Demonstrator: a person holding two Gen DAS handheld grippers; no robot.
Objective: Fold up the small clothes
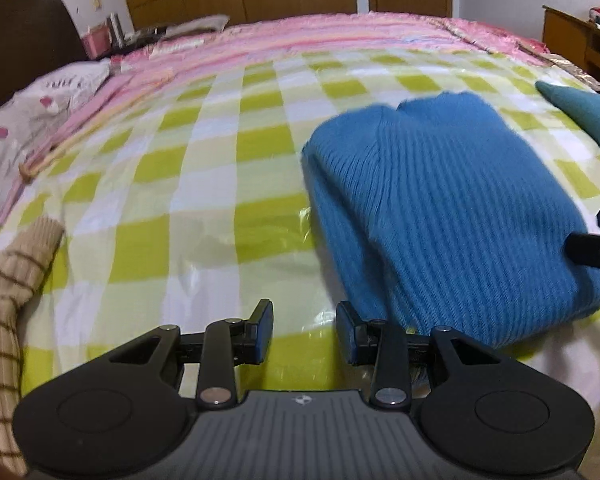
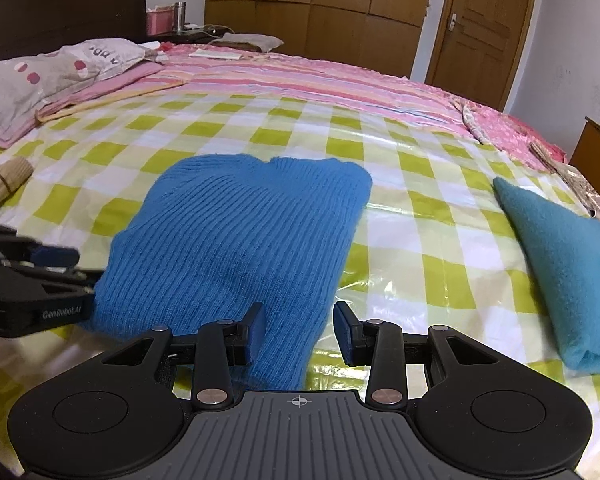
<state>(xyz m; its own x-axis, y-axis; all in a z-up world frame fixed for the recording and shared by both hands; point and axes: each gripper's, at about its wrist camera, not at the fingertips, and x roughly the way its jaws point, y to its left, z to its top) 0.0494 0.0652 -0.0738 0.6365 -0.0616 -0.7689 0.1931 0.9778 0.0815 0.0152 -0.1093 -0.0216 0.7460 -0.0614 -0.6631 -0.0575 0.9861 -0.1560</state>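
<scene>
A blue ribbed knit sweater [image 2: 240, 232] lies folded into a rough rectangle on the green-and-white checked cover [image 2: 420, 208] of a bed. My right gripper [image 2: 300, 332] hovers over the sweater's near corner, jaws apart; the knit lies flat beneath and between the fingers without being pinched. In the left wrist view the sweater [image 1: 440, 208] sits to the right. My left gripper [image 1: 305, 332] stands open beside its near left edge, with only the shiny cover between the fingers. Each gripper shows in the other's view: the left gripper [image 2: 80, 268] at the sweater's left side, the right gripper [image 1: 588, 230] at its right.
A folded teal garment [image 2: 572, 280] lies to the right of the sweater. A beige striped knit [image 1: 4, 320] lies at the left edge of the cover. A pillow [image 2: 40, 76] and pink striped bedding [image 2: 300, 76] fill the far side. Wooden wardrobes and a door stand behind.
</scene>
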